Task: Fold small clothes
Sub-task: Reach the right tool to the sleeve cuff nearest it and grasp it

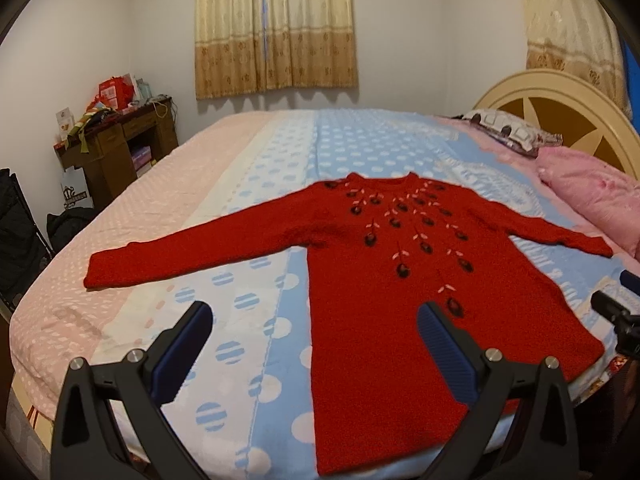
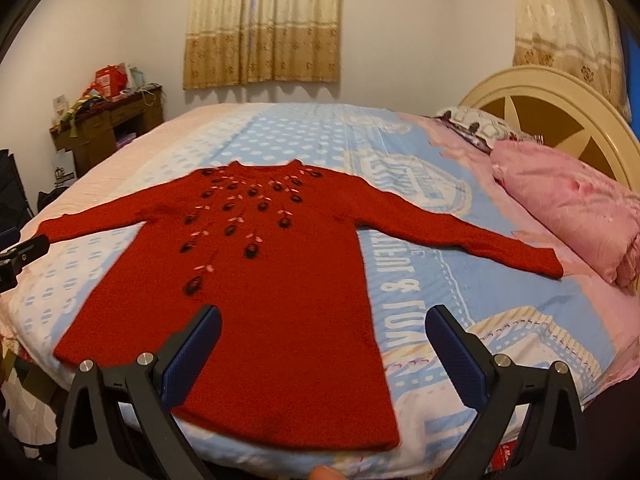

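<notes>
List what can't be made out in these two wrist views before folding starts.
- Red sweater: in the left wrist view, the left gripper's finger covers part of it.
- Left cuff, right wrist view: the other gripper's tip overlaps it.
- Printed lettering on the bedsheet: right wrist view, too distorted to read.
- Items on the wooden desk: too small to identify.

Your path over the bed sheet around the red sweater lies free; only the pink pillow crowds the sweater's sleeve near the headboard.
</notes>
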